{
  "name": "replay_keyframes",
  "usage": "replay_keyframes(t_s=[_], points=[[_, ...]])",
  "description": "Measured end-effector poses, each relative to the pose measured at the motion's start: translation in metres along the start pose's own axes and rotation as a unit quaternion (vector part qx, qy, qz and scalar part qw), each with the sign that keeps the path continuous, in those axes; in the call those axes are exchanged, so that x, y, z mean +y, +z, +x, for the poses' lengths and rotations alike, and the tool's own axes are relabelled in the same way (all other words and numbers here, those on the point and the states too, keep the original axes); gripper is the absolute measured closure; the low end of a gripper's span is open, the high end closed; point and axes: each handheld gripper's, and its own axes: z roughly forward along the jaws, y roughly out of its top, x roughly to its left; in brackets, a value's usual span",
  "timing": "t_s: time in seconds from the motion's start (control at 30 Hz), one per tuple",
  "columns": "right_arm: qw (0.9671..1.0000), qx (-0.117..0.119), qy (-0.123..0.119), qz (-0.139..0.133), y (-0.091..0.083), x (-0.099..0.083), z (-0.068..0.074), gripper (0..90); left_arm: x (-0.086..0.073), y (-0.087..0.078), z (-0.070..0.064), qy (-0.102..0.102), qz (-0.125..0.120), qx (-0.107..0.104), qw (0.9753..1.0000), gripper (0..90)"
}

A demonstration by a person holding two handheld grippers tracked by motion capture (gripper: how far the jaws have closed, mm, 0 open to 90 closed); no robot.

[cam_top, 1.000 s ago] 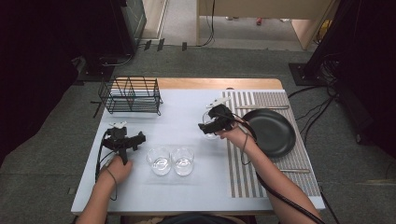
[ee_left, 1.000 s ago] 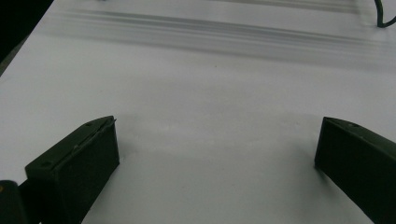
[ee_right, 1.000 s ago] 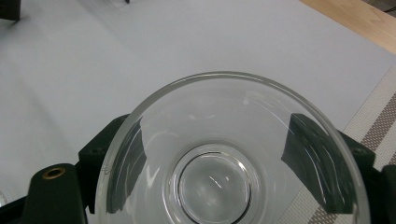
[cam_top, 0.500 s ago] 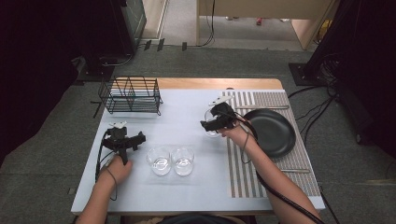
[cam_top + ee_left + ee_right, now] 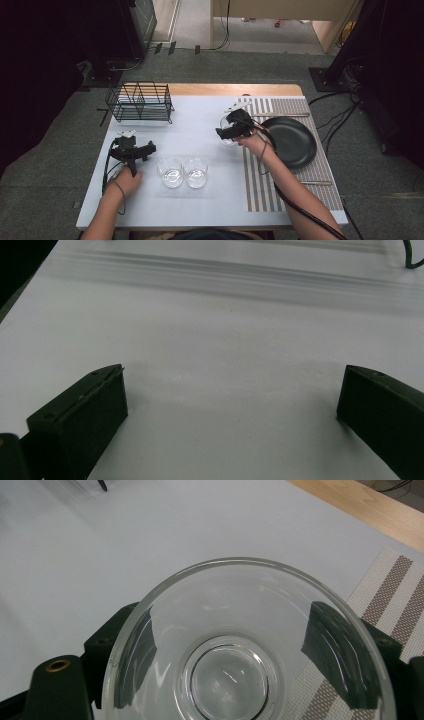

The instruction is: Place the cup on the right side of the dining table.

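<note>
My right gripper (image 5: 223, 133) is shut on a clear glass bowl (image 5: 228, 138), held at the left edge of the striped placemat (image 5: 260, 185). In the right gripper view the glass bowl (image 5: 235, 655) sits between the two black jaws of the right gripper (image 5: 227, 617), which press its sides. Two more clear glass bowls (image 5: 171, 172) (image 5: 195, 172) stand side by side near the table's middle front. My left gripper (image 5: 149, 148) rests open on the white table at the left. The left gripper view has the left gripper (image 5: 232, 390) with its jaws wide apart over bare table.
A black plate (image 5: 291, 142) lies on the placemat right of the held bowl. A black wire rack (image 5: 141, 102) stands at the back left. Thin utensils (image 5: 281, 115) lie on the mat behind and in front of the plate.
The right gripper with the bowl has shifted very slightly to the right. The left gripper has not moved.
</note>
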Motion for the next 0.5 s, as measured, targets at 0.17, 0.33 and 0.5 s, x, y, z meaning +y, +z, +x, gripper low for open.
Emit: replay_keyframes(t_s=[0.17,0.33,0.5], points=[[1.0000,-0.005,0.002,-0.002,-0.001,-0.001,-0.004,19.4,0.000,0.000,0.000,0.000,0.000,0.000,1.0000,0.0],[0.9999,-0.009,0.007,0.000,-0.002,-0.002,-0.008,19.4,0.000,0.000,0.000,0.000,0.000,0.000,1.0000,0.0],[0.9999,-0.012,0.011,0.000,-0.003,-0.003,-0.012,19.4,0.000,0.000,0.000,0.000,0.000,0.000,1.0000,0.0]])
